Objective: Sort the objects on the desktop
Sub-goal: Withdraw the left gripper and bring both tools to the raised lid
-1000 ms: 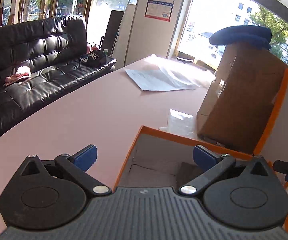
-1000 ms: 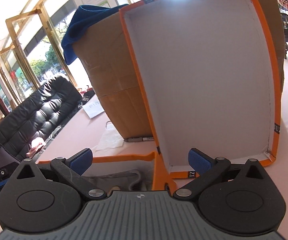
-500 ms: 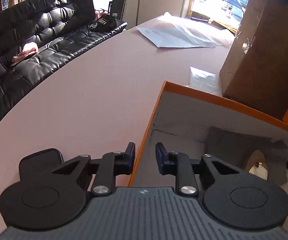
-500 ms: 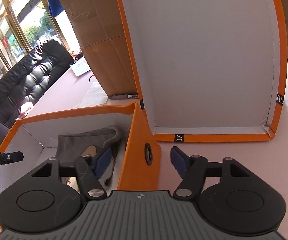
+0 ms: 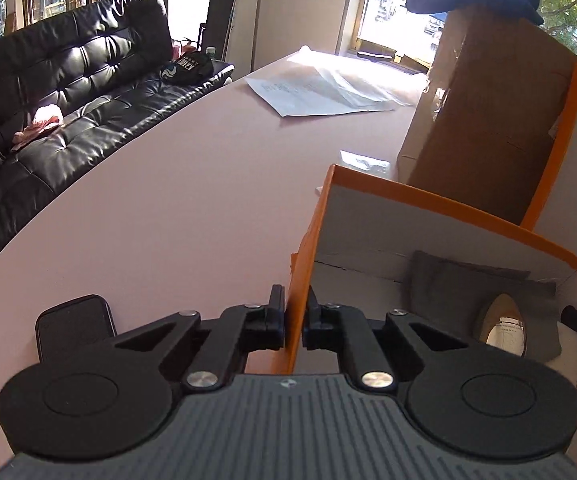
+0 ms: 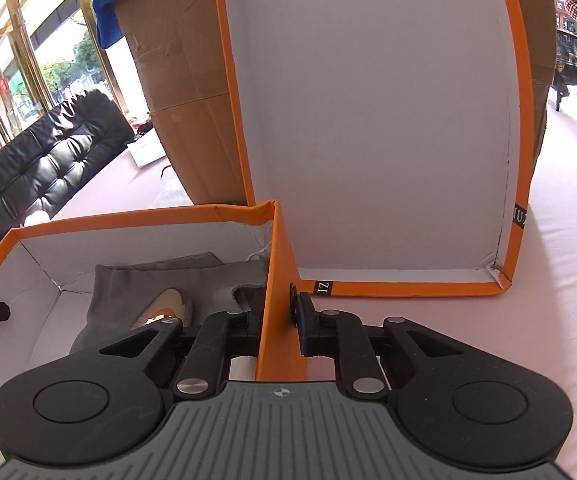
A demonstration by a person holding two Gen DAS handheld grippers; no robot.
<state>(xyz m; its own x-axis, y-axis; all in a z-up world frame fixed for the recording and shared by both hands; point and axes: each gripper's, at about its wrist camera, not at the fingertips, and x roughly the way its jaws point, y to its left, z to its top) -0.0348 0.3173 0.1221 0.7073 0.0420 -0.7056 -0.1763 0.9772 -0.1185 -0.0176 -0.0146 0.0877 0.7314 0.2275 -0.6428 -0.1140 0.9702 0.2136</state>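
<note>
both grippers just closed: left gripper (image 5: 293,322) clamps orange box (image 5: 428,216) left wall, right gripper (image 6: 277,326) its right wall. lift evenly, keep level so shoe (image 6: 164,308) stays put.

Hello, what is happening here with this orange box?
A person holds a gripper in each hand. The left gripper is shut on the left wall of the orange box, and the right gripper has just been closing on the opposite wall. A grey boot lies inside. The lid stands upright against a cardboard box; a phone lies on the table.
</note>
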